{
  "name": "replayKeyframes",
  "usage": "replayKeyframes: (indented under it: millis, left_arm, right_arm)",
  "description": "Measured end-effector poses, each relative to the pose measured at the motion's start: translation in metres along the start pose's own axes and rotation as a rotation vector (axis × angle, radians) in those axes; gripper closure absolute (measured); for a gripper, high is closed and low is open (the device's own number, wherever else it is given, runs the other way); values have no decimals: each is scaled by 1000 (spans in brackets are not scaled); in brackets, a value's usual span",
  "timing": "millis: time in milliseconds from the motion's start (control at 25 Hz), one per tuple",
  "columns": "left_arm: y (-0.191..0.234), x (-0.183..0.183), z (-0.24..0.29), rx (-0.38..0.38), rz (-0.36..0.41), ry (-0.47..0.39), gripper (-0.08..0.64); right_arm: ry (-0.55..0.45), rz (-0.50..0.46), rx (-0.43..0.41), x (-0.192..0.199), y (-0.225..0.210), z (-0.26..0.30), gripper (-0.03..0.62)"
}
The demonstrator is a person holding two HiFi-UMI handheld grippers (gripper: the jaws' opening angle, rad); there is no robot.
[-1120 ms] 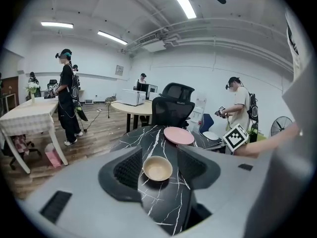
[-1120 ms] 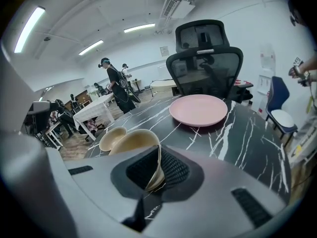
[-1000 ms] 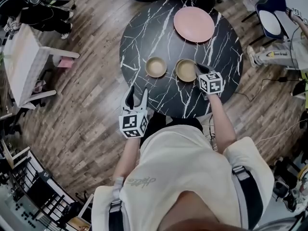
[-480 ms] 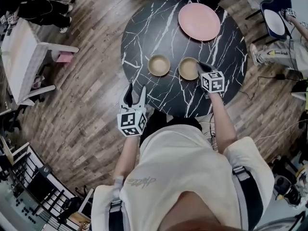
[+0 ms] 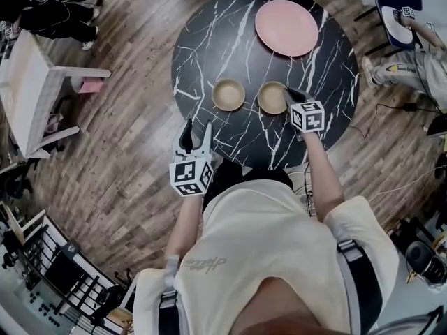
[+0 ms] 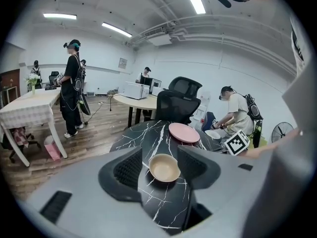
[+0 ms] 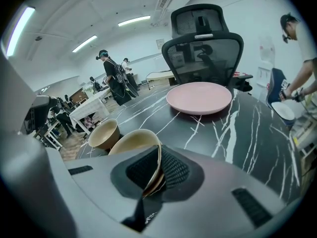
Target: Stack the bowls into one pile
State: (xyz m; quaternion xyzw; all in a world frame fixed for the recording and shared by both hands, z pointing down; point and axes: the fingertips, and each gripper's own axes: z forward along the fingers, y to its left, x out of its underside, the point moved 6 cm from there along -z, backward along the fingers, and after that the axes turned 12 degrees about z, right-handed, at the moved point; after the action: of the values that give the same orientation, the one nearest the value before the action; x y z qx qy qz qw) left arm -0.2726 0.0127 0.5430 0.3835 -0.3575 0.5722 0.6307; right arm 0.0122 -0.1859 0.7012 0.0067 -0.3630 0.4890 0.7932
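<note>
Two tan bowls sit side by side on the round black marble table (image 5: 209,40). The right bowl (image 5: 271,98) (image 7: 133,144) has its near right rim pinched between the jaws of my right gripper (image 5: 291,98) (image 7: 156,170), which is shut on it. The left bowl (image 5: 228,94) (image 6: 165,167) (image 7: 103,134) stands free. My left gripper (image 5: 195,135) (image 6: 161,170) hovers near the table's front left edge, short of that bowl, open with nothing between its fingers.
A pink plate (image 5: 286,27) (image 7: 199,97) lies at the table's far side. A black office chair (image 7: 203,48) stands behind the table. A white table (image 5: 28,89) is at left, and people stand or sit around the room.
Both grippers have barely shifted. The right gripper keeps its grip on the right bowl's rim and the left stays open near the table edge.
</note>
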Motion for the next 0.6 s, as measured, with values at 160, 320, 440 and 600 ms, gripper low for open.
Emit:
replayKeyframes:
  millis: [160,320,440,600]
  left_arm:
    - [0,3,4,6,1,9,321]
    - [-2,2,7,21,6,10,321]
    - [-4,1,11,37,11,6,321]
    - [-8,-1,14,61,27,0,321]
  right_arm:
    - [2,-11,3,1,0,1,552]
    - [-11,-9,10,-3,-2,-1,537]
    - [-33,-12,17,-8,-1,-6,521]
    - [-57,-50,19,-12,3,-21,515]
